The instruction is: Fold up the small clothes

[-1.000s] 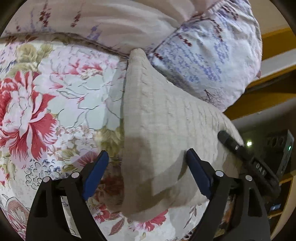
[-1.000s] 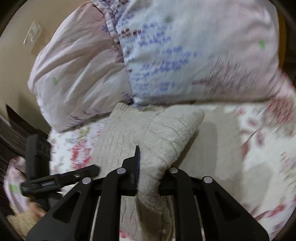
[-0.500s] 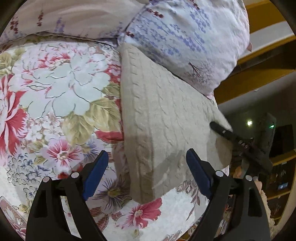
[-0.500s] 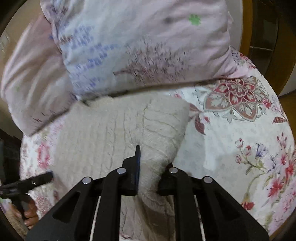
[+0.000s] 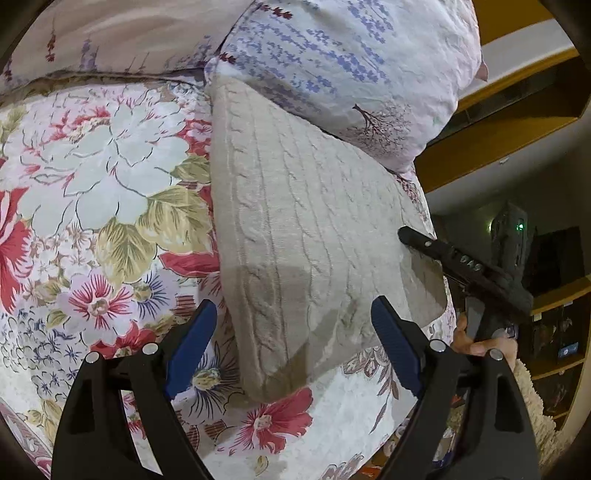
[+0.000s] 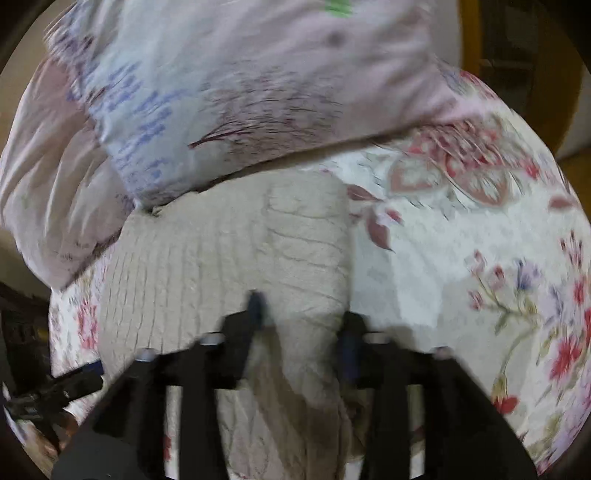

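Two grippers are seen over a bed spread with a floral bedsheet. One beige cable-knit garment, folded into a flat oblong, lies on the sheet, its far end tucked against a pale printed pillow; a second, pinkish pillow is set to the left of that one.

Left gripper: blue-padded jaws spread wide, hovering above the garment's near end. Nothing is pinched between them; the knit is seen through the gap, and the pads stand clear of it.

Right gripper: jaws are opening, blurred by motion. A rolled fold of the garment still lies between them, but a gap is seen between the knit and the left pad; whether the right pad still touches cannot be told through the blur.

From the left wrist view, the right gripper is seen at the garment's right edge, with a hand wrapped round its handle. From the right wrist view, the sheet lies bare to the right of the garment.
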Tool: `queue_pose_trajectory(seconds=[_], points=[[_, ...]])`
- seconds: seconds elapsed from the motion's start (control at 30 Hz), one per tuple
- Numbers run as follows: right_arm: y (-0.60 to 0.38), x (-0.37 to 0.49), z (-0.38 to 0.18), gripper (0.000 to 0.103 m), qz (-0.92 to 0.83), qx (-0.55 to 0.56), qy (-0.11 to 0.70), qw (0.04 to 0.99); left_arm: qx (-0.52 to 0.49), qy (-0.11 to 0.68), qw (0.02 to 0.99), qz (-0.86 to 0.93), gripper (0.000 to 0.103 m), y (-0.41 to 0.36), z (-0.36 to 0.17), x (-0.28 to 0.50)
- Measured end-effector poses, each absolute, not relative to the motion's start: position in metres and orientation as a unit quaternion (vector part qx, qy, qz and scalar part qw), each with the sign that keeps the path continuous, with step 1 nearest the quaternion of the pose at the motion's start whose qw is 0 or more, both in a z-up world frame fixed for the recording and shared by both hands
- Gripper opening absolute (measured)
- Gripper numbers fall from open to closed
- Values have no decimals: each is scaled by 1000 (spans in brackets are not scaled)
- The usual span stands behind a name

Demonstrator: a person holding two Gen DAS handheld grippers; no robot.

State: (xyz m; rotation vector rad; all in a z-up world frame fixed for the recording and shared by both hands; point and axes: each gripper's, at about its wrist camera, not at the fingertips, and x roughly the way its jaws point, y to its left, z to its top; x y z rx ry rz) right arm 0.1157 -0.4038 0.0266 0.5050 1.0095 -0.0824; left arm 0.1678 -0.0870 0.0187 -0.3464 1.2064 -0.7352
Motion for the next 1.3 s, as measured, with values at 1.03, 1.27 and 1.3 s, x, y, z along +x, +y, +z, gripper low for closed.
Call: queue_pose_trajectory(seconds=[1.03,1.27,1.3], points=[[-435,170,13,13,-87,253,463,845,-143,559,751,-321,72,-110,8,193],[-452,121,33,61,-50,324,423,845,-146,560,749,-323,72,-102,8,187],[-454,109,32,62,-43,336,423,840,-146,560,749,-323,72,-98,8,184]])
